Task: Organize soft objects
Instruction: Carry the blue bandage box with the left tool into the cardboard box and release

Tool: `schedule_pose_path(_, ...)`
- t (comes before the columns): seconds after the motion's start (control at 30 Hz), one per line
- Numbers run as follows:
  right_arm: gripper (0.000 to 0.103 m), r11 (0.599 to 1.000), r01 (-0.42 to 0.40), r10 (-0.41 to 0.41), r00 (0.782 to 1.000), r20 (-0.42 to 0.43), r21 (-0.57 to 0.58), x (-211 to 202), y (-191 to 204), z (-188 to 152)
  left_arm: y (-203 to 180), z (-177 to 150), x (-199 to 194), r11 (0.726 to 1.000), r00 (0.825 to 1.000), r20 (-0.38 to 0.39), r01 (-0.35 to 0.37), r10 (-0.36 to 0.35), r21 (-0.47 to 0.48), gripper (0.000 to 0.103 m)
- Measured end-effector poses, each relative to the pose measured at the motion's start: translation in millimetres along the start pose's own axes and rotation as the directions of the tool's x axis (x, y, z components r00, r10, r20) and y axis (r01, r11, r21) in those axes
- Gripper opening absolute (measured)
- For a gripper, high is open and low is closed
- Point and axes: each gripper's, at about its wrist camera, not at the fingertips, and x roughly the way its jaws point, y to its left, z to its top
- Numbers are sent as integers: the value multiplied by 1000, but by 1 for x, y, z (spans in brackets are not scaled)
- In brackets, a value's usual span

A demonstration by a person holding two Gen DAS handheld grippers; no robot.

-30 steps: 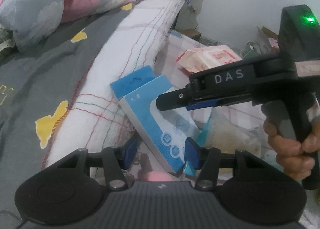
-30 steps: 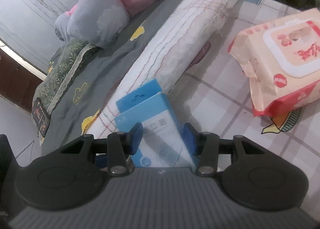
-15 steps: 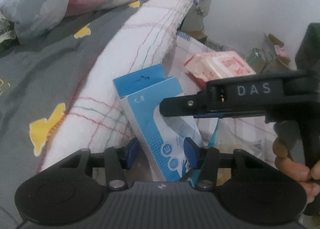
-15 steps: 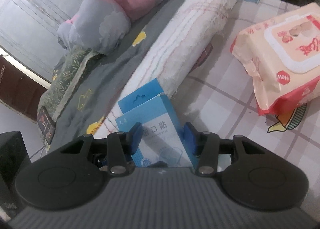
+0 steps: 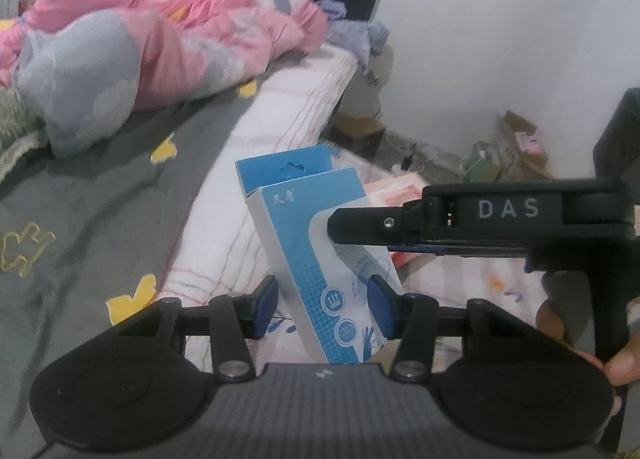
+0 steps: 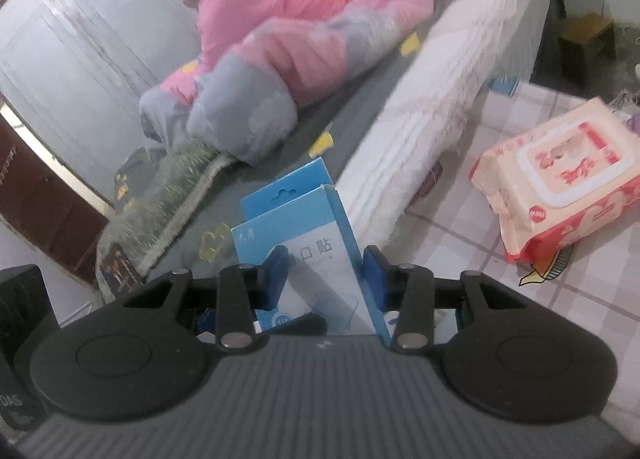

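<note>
A blue and white cardboard box (image 5: 320, 259) stands upright, lifted off the checked cloth. My left gripper (image 5: 325, 303) has its blue pads on the box's two sides near its base. My right gripper (image 6: 326, 273) is shut on the same box (image 6: 304, 255) higher up, and its black body with DAS lettering (image 5: 480, 219) crosses the left wrist view from the right. A pink pack of wet wipes (image 6: 560, 191) lies on the checked cloth at the right.
A bed with a grey sheet (image 5: 100, 199) and a pink and grey quilt (image 5: 140, 51) lies to the left. A white checked bolster (image 6: 432, 99) runs along the bed edge. Cardboard boxes and clutter (image 5: 500, 155) sit by the far wall.
The box has been raised from leaning against the bolster to standing upright and higher. Both grippers rose with it, and the view now shows more of the bed and wall.
</note>
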Motion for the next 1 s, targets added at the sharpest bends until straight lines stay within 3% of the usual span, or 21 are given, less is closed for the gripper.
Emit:
schedule_pose_path(0.27,40,998,23,-28,994,105,51,-92,15,-28,-55,-6,-60,990,995,39,90,-94,108,50)
schedule_pose_path(0.53,39,965,130,-169,973,157,230,-209,-32,-100,-156,-44,-63,935,966,-89,258,-243,244,50)
schedule_pose_path(0.63,39,938,180,-237,957,169,297,-252,-59,-127,-200,-61,-56,902,944,-150,327,-295,283,50)
schedule_pose_path(0.77,40,884,249,-333,929,159,396,-305,-100,-160,-264,-80,-32,854,896,-270,426,-352,299,50)
schedule_pose_path(1.0,40,775,303,-429,897,110,554,-366,-193,-203,-359,-104,34,796,819,-455,516,-349,318,51)
